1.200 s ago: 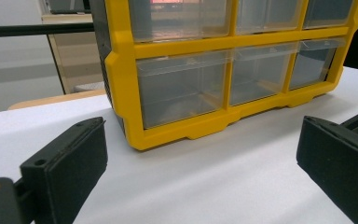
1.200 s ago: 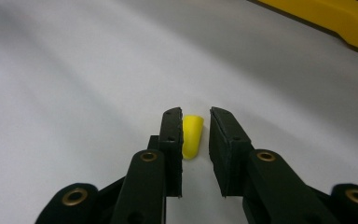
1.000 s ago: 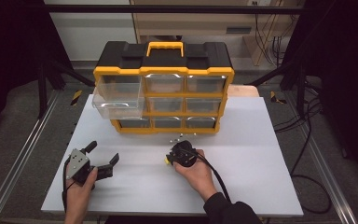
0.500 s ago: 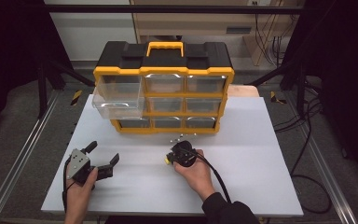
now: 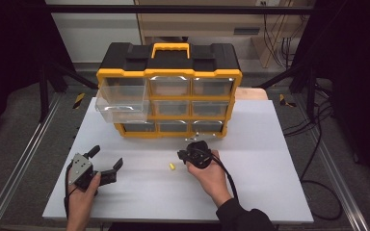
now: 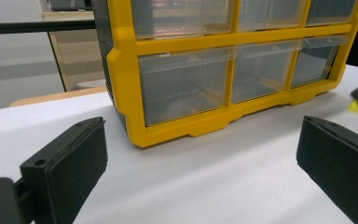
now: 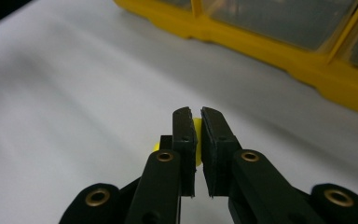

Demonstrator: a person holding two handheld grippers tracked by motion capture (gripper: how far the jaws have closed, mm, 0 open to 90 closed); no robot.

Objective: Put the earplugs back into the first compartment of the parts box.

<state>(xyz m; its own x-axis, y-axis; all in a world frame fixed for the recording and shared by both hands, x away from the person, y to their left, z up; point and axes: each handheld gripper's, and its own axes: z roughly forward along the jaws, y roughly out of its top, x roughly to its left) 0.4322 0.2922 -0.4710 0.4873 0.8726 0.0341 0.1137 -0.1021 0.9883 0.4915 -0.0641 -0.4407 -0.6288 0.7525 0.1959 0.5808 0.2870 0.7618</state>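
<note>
Right gripper [image 7: 198, 122] clamped on small yellow piece [image 7: 197, 125], just above white table [image 5: 270, 144], near yellow drawer organiser [image 5: 169, 91], left gripper [image 5: 107, 162] jaws apart, holding nothing.

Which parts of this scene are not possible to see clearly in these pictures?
- Small yellow piece: right gripper view, mostly hidden between the shut jaws of the right gripper; its shape cannot be told.
- Second small yellow piece on the table: high view, too small to identify.
- Drawer organizer: left gripper view, cut off by the top edge; cloudy drawer fronts hide the contents.
- Left gripper: its right jaw is cut off by the frame edge.
</note>
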